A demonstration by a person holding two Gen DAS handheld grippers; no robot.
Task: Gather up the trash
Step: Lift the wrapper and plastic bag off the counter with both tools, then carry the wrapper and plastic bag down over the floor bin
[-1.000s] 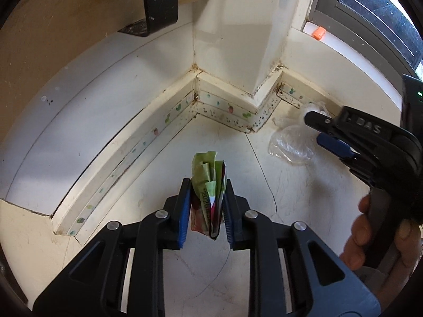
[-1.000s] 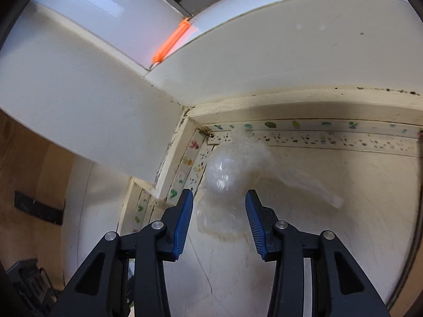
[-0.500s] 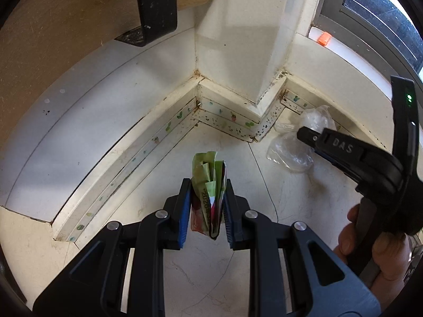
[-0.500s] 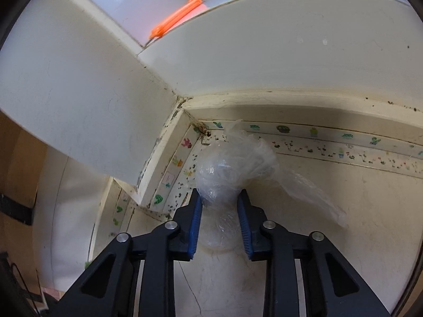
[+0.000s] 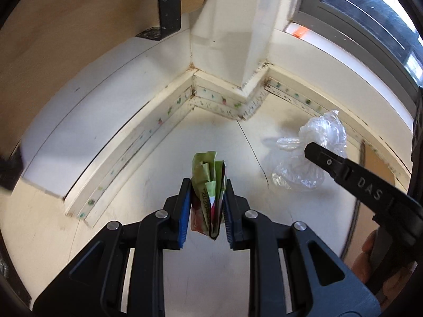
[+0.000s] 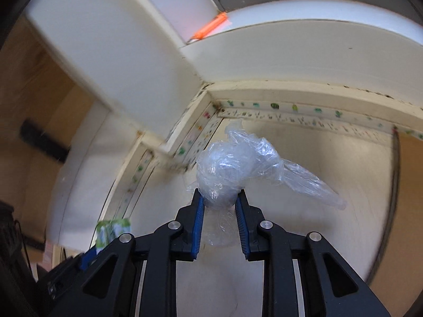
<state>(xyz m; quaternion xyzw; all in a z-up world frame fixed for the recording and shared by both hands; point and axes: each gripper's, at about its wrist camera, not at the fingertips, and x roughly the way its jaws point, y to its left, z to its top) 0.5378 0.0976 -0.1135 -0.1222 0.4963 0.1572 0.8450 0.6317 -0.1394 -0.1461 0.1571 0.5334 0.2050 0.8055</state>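
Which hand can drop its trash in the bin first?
Neither stands out. The left gripper is shut on a folded green wrapper, and the right gripper is shut on a clear plastic bag. Both are full, and no bin shows in either view.

wall (image 6: pixel 105 52) blurred, hand (image 5: pixel 375 253) prob. cut off

The cream, scuffed hard floor (image 5: pixel 201 277) spreads out beneath your left claw (image 5: pixel 207 182). A thin dark crack (image 5: pixel 253 153) runs across the floor just right of that claw's tips. Ahead of the claw and to its left, the floor ends at a cream skirting board (image 5: pixel 148 142). A pale strip dotted green and red edges the board, which steps around a wall corner. Far to the right of your right claw (image 6: pixel 219 192), a flat brown surface (image 6: pixel 409 174) begins at a dark edge.
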